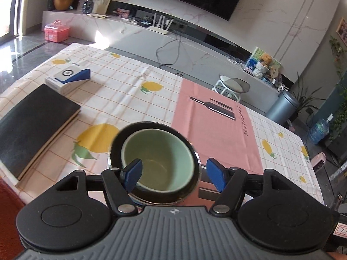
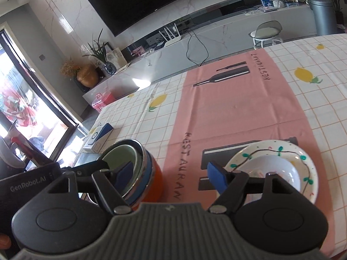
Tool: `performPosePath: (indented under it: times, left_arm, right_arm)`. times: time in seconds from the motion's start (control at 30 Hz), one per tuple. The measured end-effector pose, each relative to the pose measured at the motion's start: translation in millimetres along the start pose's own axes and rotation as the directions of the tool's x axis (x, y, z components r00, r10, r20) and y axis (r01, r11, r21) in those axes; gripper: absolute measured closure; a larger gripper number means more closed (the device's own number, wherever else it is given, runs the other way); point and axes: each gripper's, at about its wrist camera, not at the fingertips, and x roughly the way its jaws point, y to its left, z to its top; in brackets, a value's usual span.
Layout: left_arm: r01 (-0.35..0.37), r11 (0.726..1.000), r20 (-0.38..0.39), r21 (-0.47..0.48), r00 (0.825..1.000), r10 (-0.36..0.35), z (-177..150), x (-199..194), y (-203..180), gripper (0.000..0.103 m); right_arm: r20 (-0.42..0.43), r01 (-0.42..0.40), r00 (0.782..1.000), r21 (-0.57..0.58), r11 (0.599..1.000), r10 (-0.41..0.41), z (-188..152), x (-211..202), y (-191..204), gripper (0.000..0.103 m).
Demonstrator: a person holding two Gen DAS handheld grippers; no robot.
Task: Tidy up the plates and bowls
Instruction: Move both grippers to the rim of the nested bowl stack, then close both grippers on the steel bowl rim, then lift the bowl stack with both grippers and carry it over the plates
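Observation:
A green bowl (image 1: 160, 158) sits nested in a dark-rimmed orange bowl (image 2: 155, 186) at the left edge of the pink placemat (image 1: 212, 125). My left gripper (image 1: 173, 174) hangs open over this stack, with its left pad above the green bowl's inside and its right pad clear of the outer rim. My right gripper (image 2: 171, 174) is open over bare placemat (image 2: 227, 112), between the stack and a white dotted plate (image 2: 308, 169). That plate holds a small white bowl (image 2: 279, 171). One of the left gripper's fingers (image 2: 95, 165) reaches over the green bowl (image 2: 121, 153).
A black book (image 1: 36, 125) and a white-and-blue box (image 1: 69, 78) lie on the lemon-print tablecloth (image 1: 130, 91) to the left. Beyond the table's far edge stand a white stool (image 1: 232, 86) and a grey bin (image 1: 284, 106).

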Motion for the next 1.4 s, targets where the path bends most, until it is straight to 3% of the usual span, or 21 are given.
performPosePath:
  times: [0.17, 0.37, 0.77, 1.07, 1.23, 1.4]
  left_arm:
    - [-0.084, 0.983, -0.020, -0.166, 0.996, 0.082, 5, 11, 48, 0.020]
    - [-0.049, 0.956, -0.067, -0.291, 0.997, 0.031, -4, 35, 80, 0.020]
    - [-0.007, 0.937, -0.119, -0.350, 0.992, -0.037, -13, 73, 93, 0.020]
    - [0.017, 0.903, -0.153, -0.430, 0.984, -0.091, -19, 88, 104, 0.017]
    - [0.025, 0.914, -0.136, -0.406, 0.987, -0.087, -17, 87, 100, 0.026]
    - [0.045, 0.928, -0.119, -0.370, 0.988, -0.096, -15, 85, 93, 0.045]
  right_arm:
    - [-0.067, 0.014, 0.998, -0.002, 1.000, -0.014, -1, 28, 23, 0.023]
    - [-0.137, 0.037, 0.990, 0.048, 0.998, -0.030, -4, 55, 30, 0.023]
    - [-0.243, 0.069, 0.969, 0.144, 0.987, -0.032, -9, 101, 23, 0.024]
    - [-0.287, 0.072, 0.958, 0.207, 0.976, -0.010, -14, 119, 12, 0.024]
    - [-0.284, 0.035, 0.958, 0.249, 0.968, 0.038, -16, 120, 7, 0.035]
    - [-0.276, 0.009, 0.959, 0.238, 0.971, 0.059, -14, 120, 11, 0.048]
